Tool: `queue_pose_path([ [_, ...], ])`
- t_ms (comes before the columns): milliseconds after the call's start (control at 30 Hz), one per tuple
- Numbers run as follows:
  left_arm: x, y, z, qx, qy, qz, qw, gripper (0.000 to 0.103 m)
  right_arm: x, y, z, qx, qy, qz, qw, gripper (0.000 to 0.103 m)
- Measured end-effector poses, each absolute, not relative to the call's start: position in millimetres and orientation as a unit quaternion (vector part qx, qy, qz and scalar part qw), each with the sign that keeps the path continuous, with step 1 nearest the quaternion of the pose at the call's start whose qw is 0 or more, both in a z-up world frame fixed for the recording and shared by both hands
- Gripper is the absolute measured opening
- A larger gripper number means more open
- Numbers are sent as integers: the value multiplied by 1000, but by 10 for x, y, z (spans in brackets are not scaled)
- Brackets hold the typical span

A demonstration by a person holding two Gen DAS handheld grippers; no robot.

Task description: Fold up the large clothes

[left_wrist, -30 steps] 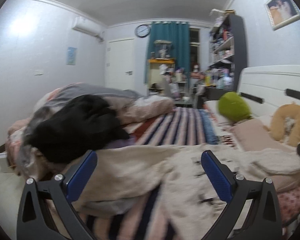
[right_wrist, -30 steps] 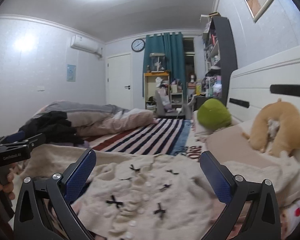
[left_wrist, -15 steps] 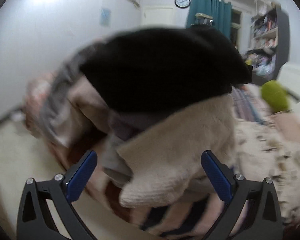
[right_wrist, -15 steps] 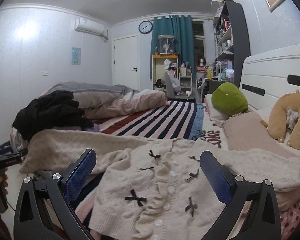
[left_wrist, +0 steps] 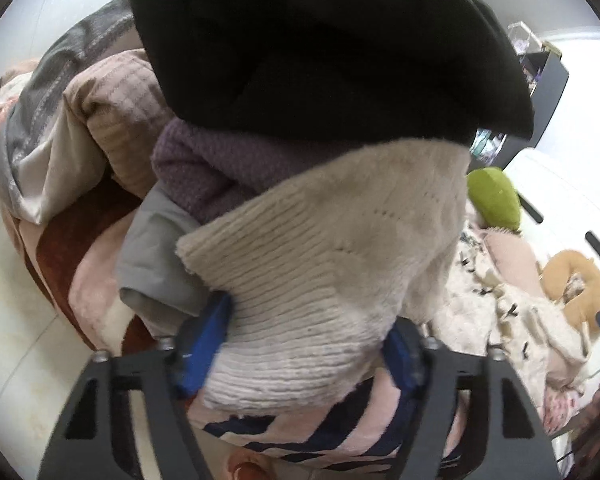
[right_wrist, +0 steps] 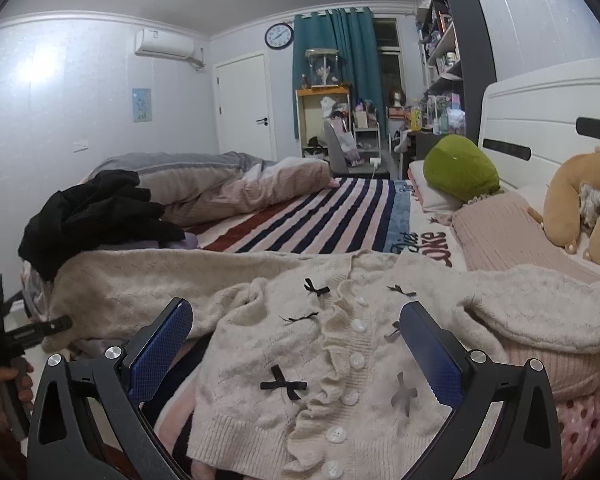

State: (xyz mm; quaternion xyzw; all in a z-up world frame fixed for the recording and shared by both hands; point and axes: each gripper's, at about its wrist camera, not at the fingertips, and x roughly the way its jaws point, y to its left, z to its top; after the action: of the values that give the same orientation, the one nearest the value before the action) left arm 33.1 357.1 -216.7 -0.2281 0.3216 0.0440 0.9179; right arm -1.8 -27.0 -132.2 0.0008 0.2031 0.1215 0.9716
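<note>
Hidden parts: black garment [left_wrist: 324, 48] fills the top of the left wrist view and blocks most of the room behind it; a purple knit [left_wrist: 220, 168] and a grey cloth [left_wrist: 156, 256] show only as edges beneath it.
Cut off: far sleeve of the cream cardigan [right_wrist: 284, 344] runs out of the right wrist view at the right edge; its hem is partly covered by the right tool's frame.
Hard to make out: whether the left pads truly press the knit, since the right pad [left_wrist: 402, 356] is largely covered by fabric.
Left gripper [left_wrist: 304, 344]: jaws have just been closing and stand about half apart, with the ribbed cuff of the cardigan's sleeve [left_wrist: 324, 264] between them, the blue pads against the knit on both sides.
Right gripper [right_wrist: 296, 356]: jaws spread wide, hovering above the cardigan's buttoned front, nothing held.
Cardigan: lies spread front-up on the striped blanket [right_wrist: 324, 216], sleeve stretched toward the clothes pile at the bed's edge.
Person: a hand [right_wrist: 4, 392] grips the left tool's handle at the lower left edge.
</note>
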Motion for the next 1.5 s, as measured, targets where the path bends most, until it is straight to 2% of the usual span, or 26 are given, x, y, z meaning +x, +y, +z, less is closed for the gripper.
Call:
queue_pose_path([
  [100,272,3514,-2087,-228,316,34,920,37,-5,-293,-1318,8,207,126,970,103],
  [133,237,3472,-2043,-225,314,29,922,28,-4,-292,-1321,7,206,124,971,103],
  [167,224,3425,-1987,-218,310,23,925,23,-6,-294,-1325,6,205,125,971,103],
  [267,186,3274,-1817,-196,299,19,934,17,-5,-296,-1320,9,207,128,970,103],
  [867,211,2301,-1018,-166,233,-79,955,15,3,-843,-1473,33,220,138,965,103],
  [1067,499,1639,-882,-149,226,-122,955,14,-55,-1292,-1478,27,214,136,967,103],
  [1267,1017,666,-954,-119,266,-206,934,14,-168,-1882,-1533,7,203,103,974,103],
  [1367,1328,94,-1208,-109,320,-267,902,15,-168,-2216,-1583,14,208,70,975,103],
  [1400,1426,-120,-1354,-100,348,-285,887,17,-168,-2306,-1602,18,210,59,976,103],
  [1467,1520,-409,-1584,-83,386,-308,866,28,-153,-2505,-1645,28,217,36,975,103],
  [1500,1542,-543,-1683,-82,402,-328,851,28,-145,-2565,-1662,31,221,29,974,103],
])
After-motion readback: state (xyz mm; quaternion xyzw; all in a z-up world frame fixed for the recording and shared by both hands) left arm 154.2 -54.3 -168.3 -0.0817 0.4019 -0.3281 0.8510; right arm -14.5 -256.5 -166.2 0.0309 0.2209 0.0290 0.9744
